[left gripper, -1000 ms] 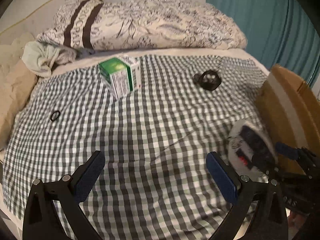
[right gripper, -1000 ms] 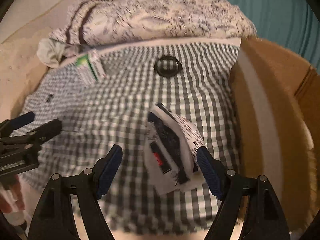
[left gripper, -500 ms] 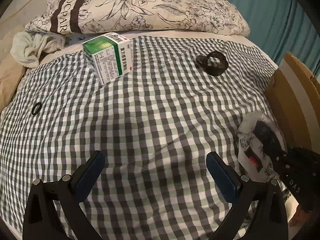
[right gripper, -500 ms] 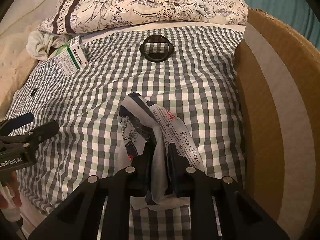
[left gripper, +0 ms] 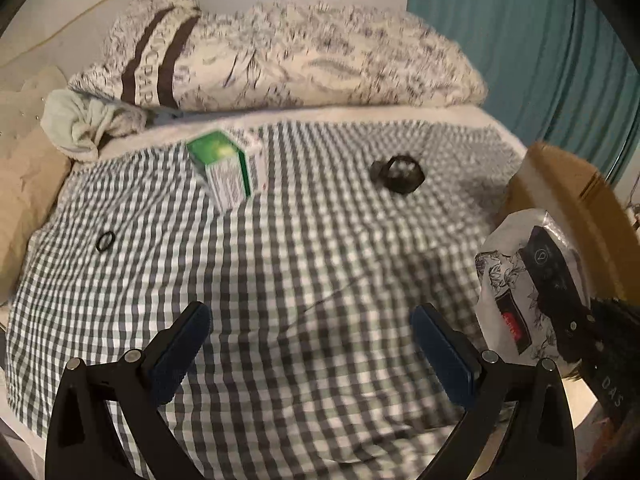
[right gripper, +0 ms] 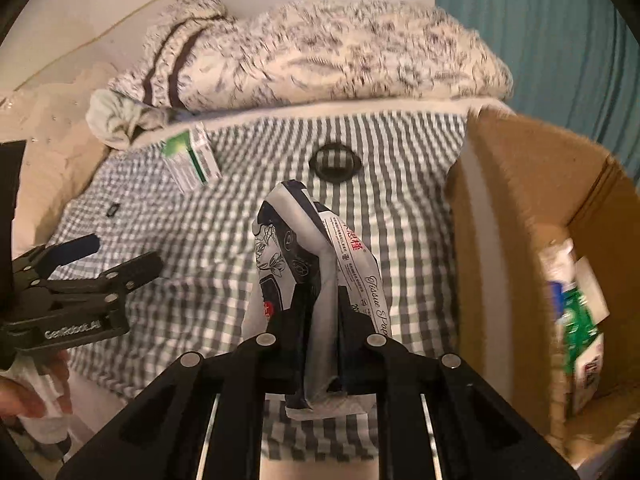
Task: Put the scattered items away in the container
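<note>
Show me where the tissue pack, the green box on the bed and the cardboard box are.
tissue pack (right gripper: 320, 248), right wrist view, on its printed wrapper above the fingers.
green box (left gripper: 228, 168), left wrist view, on its front face.
cardboard box (right gripper: 516, 200), right wrist view, on its inner wall.

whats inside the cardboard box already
In the right wrist view, the cardboard box already holds a green and white carton against its far wall. The near wall covers most of the floor, so anything else inside cannot be seen.
</note>
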The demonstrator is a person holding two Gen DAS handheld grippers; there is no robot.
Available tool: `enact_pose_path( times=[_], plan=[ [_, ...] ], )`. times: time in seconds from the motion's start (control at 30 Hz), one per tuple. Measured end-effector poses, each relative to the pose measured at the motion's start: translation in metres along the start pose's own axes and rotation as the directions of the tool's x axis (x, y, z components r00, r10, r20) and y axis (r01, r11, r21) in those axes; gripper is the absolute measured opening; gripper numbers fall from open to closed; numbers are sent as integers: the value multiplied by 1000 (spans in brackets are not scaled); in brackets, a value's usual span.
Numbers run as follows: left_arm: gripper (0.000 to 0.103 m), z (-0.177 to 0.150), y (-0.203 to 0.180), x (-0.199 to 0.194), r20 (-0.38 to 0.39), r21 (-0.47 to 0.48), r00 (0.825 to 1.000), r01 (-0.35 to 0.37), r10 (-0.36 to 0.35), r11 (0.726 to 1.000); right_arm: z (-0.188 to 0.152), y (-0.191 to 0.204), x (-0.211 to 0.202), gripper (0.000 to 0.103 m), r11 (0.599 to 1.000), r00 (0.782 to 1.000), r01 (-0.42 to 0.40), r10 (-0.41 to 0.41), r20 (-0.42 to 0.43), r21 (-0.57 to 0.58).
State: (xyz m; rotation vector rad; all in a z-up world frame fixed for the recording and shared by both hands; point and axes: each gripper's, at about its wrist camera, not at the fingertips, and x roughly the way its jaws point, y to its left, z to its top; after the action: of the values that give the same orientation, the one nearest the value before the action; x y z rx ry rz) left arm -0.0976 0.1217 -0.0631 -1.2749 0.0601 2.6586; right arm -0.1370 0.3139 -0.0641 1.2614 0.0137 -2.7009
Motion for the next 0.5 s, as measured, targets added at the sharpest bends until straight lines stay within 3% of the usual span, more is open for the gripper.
enact_pose_path(
  times=[0.2, 0.5],
  plan=[
    [103, 19, -35, -37, 70, 44, 996, 47, -50, 998, 13, -15, -60, 12, 1000, 995, 18, -20, 97, 13],
    [103, 37, -104, -54, 98, 118, 987, 113, -124, 987, 20, -83, -121, 12, 986, 975, 129, -145, 167, 104]
  ],
)
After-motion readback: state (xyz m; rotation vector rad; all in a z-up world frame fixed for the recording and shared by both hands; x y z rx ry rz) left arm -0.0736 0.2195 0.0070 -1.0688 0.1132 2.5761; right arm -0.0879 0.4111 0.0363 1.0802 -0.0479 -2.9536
